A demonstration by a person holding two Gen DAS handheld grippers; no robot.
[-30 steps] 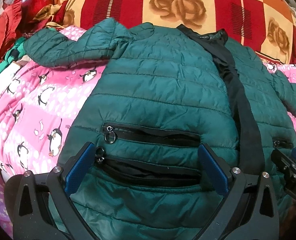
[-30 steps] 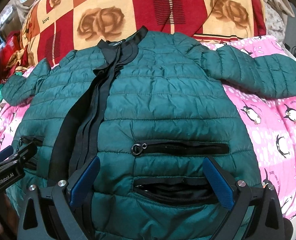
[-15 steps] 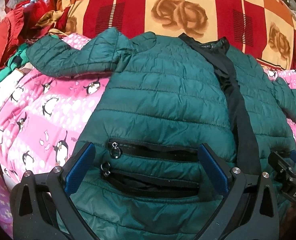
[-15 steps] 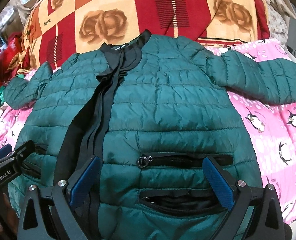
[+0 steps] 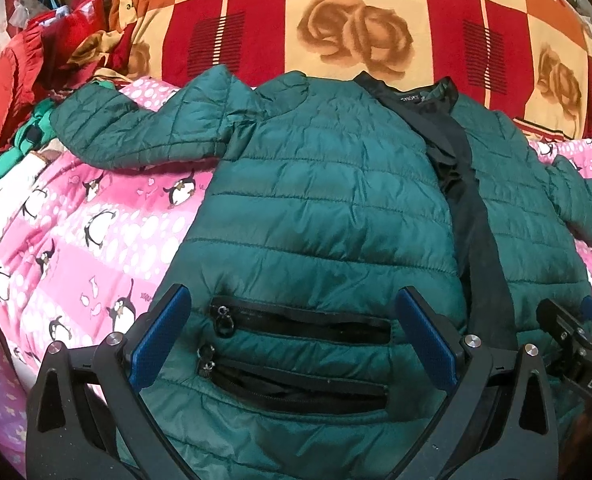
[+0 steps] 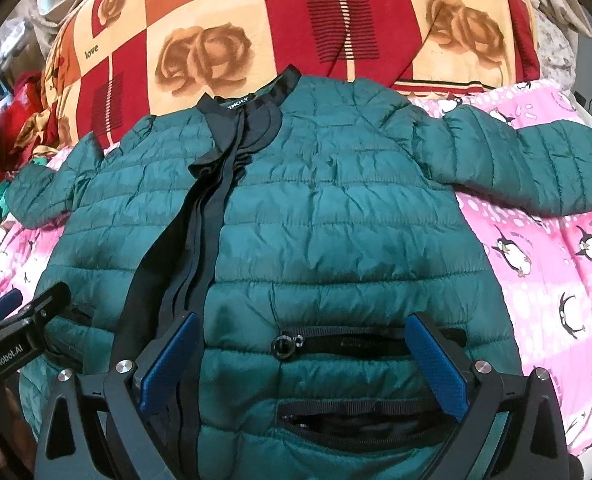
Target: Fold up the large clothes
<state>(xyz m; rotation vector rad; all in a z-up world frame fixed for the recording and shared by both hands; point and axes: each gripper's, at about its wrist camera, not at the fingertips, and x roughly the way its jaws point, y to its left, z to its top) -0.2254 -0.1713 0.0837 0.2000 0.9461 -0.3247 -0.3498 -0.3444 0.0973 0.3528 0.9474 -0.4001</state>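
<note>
Jacket (image 5: 328, 216) farther off (blanket (image 5: 96, 240) perhaps unshifted)

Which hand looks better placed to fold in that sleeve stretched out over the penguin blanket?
Probably the left gripper: in its view the long sleeve lies fully spread on its own side, nearer than from the right gripper.

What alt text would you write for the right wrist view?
A green quilted jacket lies front-up, sleeves spread, on a pink penguin blanket. The open right claw hovers over its lower pockets, with the left claw at the left edge.
</note>
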